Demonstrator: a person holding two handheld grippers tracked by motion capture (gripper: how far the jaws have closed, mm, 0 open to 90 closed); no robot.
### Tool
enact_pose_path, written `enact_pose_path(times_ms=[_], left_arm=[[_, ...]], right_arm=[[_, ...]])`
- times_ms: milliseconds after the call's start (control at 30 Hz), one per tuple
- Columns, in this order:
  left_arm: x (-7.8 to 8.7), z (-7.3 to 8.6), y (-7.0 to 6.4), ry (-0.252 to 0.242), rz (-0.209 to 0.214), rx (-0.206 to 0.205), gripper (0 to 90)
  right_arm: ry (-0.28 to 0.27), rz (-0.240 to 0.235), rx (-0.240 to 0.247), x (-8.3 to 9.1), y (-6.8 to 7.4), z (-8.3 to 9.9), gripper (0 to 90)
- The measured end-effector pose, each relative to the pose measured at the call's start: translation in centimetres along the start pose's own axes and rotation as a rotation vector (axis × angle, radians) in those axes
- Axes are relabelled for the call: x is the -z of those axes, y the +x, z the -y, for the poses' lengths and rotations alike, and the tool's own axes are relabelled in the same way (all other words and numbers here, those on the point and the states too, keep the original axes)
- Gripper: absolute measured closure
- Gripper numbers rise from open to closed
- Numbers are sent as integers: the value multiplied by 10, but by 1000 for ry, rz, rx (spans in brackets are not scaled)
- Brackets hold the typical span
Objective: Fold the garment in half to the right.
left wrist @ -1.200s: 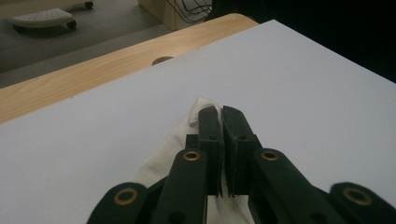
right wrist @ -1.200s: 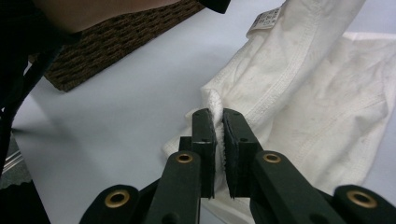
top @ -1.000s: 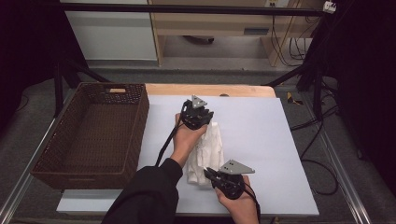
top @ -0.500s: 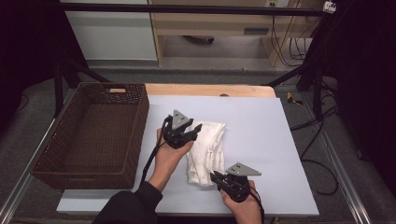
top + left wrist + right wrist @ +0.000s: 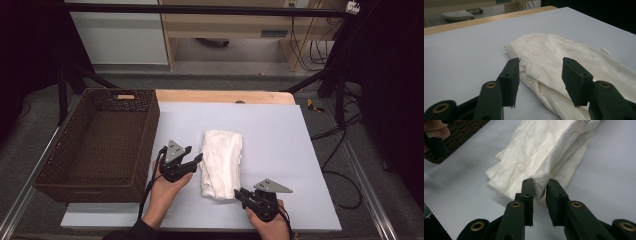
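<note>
White folded cloth (image 5: 221,163) lies mid-table on my grey mat (image 5: 300,150), right of the basket (image 5: 100,145). Left gripper (image 5: 196,161) has pulled back off its far end to its left edge, jaws spread. Right gripper (image 5: 539,185) still pinches the near corner.

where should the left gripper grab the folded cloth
Take the long left edge of the cloth, coming in low from the left side. The layers stack into a thick fold there, facing the open left gripper. The right gripper is pinching the near end.
</note>
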State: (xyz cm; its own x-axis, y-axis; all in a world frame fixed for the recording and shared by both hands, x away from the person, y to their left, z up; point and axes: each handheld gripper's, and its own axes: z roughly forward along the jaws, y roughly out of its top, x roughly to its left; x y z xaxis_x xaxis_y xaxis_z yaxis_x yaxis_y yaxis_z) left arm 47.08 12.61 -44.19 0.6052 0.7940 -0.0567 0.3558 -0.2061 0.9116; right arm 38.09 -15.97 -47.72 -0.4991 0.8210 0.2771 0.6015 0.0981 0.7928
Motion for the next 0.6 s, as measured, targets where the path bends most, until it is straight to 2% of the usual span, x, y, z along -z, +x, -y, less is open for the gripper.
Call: enact_pose_path(times_ms=[167,300,600], left_arm=[[5,3,4,-1,-19,5,418],[8,10,5,21,-72,-41,365],[14,17,9,18,-87,-23,346]], right_arm=[[8,18,13,1,-1,0,653],[2,38,33,2,0,-2,628],[-19,79,46,8,-5,-5,606]])
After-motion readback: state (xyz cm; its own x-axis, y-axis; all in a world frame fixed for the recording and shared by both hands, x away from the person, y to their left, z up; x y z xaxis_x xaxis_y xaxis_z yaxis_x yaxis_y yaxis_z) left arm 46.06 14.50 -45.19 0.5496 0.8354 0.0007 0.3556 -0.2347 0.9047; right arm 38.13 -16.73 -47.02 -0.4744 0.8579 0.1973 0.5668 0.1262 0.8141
